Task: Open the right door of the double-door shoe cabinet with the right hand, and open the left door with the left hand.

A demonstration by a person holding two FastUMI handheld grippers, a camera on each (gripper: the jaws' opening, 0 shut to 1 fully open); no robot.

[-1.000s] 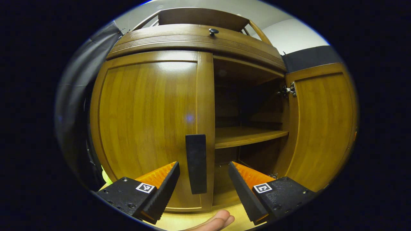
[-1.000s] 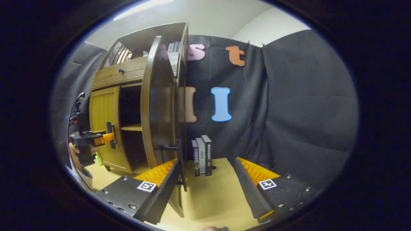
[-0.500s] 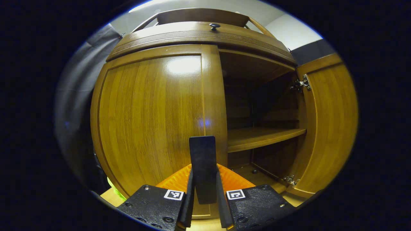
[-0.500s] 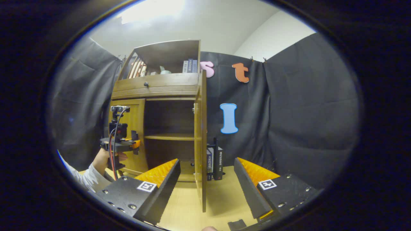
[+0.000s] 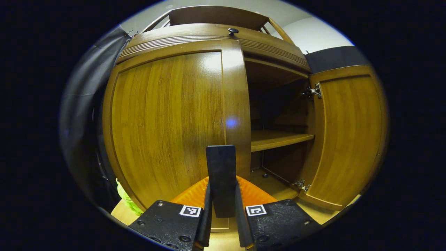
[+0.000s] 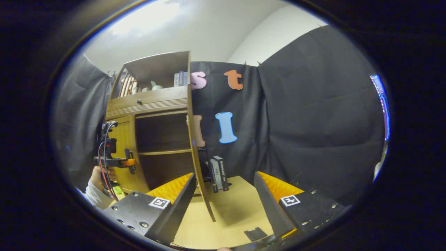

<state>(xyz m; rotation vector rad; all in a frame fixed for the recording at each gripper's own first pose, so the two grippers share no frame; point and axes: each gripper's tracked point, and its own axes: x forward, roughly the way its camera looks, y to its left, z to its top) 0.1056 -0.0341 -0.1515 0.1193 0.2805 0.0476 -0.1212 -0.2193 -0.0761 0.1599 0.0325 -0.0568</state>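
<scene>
The wooden shoe cabinet (image 5: pixel 209 35) stands close ahead in the left gripper view. Its left door (image 5: pixel 167 122) has swung slightly out from the frame. My left gripper (image 5: pixel 222 209) is shut on that door's dark upright handle (image 5: pixel 220 174). The right door (image 5: pixel 348 136) stands wide open, baring an inner shelf (image 5: pixel 278 137). In the right gripper view my right gripper (image 6: pixel 223 205) is open and holds nothing. Ahead of it, the open right door (image 6: pixel 195 150) shows edge-on. Farther left a hand (image 6: pixel 95 176) holds the left gripper (image 6: pixel 129 162) against the left door (image 6: pixel 124 153).
A drawer with a dark knob (image 5: pixel 232 31) runs above the doors. Several books (image 6: pixel 217 170) stand on the light wooden floor (image 6: pixel 237 212) beside the cabinet. A small dark flat piece (image 6: pixel 255 233) lies near my right gripper. Black cloth walls (image 6: pixel 313 122) close the booth.
The left gripper has shut on the left door's handle and drawn the door slightly outward. The right gripper has backed away from the open right door.
</scene>
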